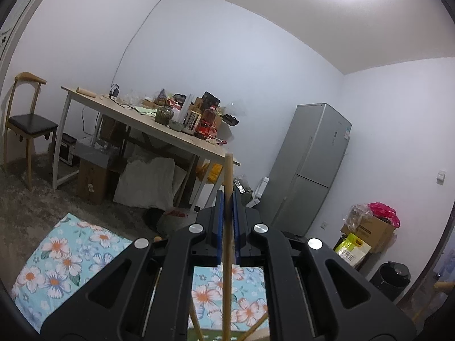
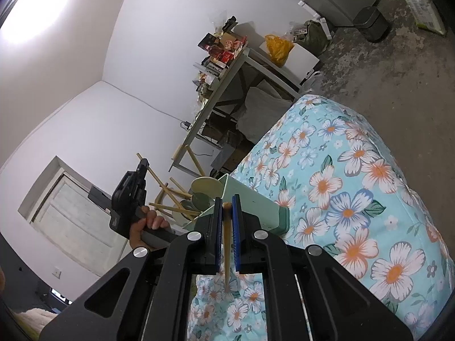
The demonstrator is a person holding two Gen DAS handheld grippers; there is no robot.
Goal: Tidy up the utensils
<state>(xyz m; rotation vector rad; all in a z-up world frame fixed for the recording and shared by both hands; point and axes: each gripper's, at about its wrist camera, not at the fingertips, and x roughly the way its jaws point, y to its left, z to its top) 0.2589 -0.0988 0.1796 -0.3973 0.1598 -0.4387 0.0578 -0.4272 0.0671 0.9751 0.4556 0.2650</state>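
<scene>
both hand-held grippers pinch a wooden stick, left (image 1: 228, 221) and right (image 2: 226, 221), so i'd lower the right stick (image 2: 226, 238) upright into the green holder (image 2: 250, 199) on the bed slowly.

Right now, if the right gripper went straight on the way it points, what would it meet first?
Most likely the pale green utensil holder just beyond the right gripper, which is shut on a wooden handle; depth is uncertain.
</scene>
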